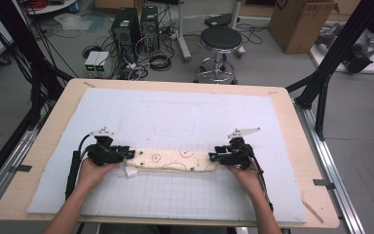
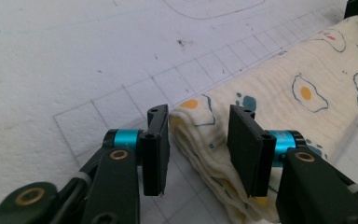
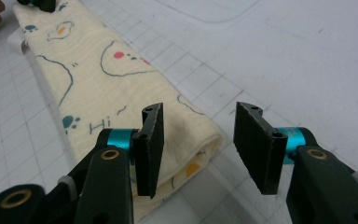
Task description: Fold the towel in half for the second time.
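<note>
White foam matting (image 1: 175,112), faintly gridded and pen-marked, covers most of the plywood table (image 1: 292,146) in front of me. Beyond the table's far edge, at twelve o'clock, the grey floor holds a black round stool (image 1: 219,39), two computer towers (image 1: 135,27) at eleven amid tangled cables, and a cardboard box (image 1: 299,22) at one o'clock. Black frame struts (image 1: 331,58) slant down at the right.

The folded cloth (image 1: 175,160), cream muslin printed with fried eggs, paw prints and a "Hi", lies as a long strip across the near middle of the mat, running nine to three between my two hands.

My left gripper (image 2: 198,144) sits at the strip's nine o'clock end, jaws parted a moderate way, and the layered fold of the cloth lies in the gap between them, close to the right-hand pad; I cannot tell whether it touches. My right gripper (image 3: 200,144) is at the three o'clock end, jaws wide. The cloth's corner lies under its left jaw, and bare mat shows in the gap between the jaws. Neither is closed on the fabric.

A white tag (image 1: 129,171) sticks out of the cloth near my left hand (image 1: 91,171).
</note>
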Available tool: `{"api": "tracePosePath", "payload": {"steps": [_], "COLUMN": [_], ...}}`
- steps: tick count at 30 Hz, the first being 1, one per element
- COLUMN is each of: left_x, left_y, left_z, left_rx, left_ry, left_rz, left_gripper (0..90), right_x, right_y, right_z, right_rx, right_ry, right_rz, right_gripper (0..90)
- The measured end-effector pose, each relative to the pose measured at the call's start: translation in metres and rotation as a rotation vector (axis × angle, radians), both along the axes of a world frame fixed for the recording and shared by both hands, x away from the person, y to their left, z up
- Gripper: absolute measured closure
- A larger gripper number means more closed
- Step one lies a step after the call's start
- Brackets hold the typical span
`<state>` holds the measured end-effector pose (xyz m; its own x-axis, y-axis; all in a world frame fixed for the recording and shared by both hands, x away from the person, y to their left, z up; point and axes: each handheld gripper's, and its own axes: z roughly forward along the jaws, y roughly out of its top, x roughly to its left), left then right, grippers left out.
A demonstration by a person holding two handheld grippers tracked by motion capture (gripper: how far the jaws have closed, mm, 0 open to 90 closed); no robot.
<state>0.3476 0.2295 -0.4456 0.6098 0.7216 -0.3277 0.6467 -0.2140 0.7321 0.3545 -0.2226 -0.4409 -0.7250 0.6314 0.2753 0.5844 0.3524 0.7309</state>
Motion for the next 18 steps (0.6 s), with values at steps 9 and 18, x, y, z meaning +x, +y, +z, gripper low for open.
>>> {"api": "tracePosePath", "payload": {"steps": [9,18], "left_x": [-0.001,0.009], "left_y": [-0.002,-0.004], "left_z": [0.004,0.011], "left_rx": [0.023,0.038], "left_ry": [-0.026,-0.084], "left_rz": [-0.002,0.046], "left_gripper": [79.8,81.3], "right_x": [0.002,0.009], "right_y": [0.003,0.003], "right_z": [-0.001,0.010], "right_rx": [0.002,-0.002], "right_ry": [0.034,0.010], "right_rz": [0.071,0.030], "right_gripper": [81.7,82.4]}}
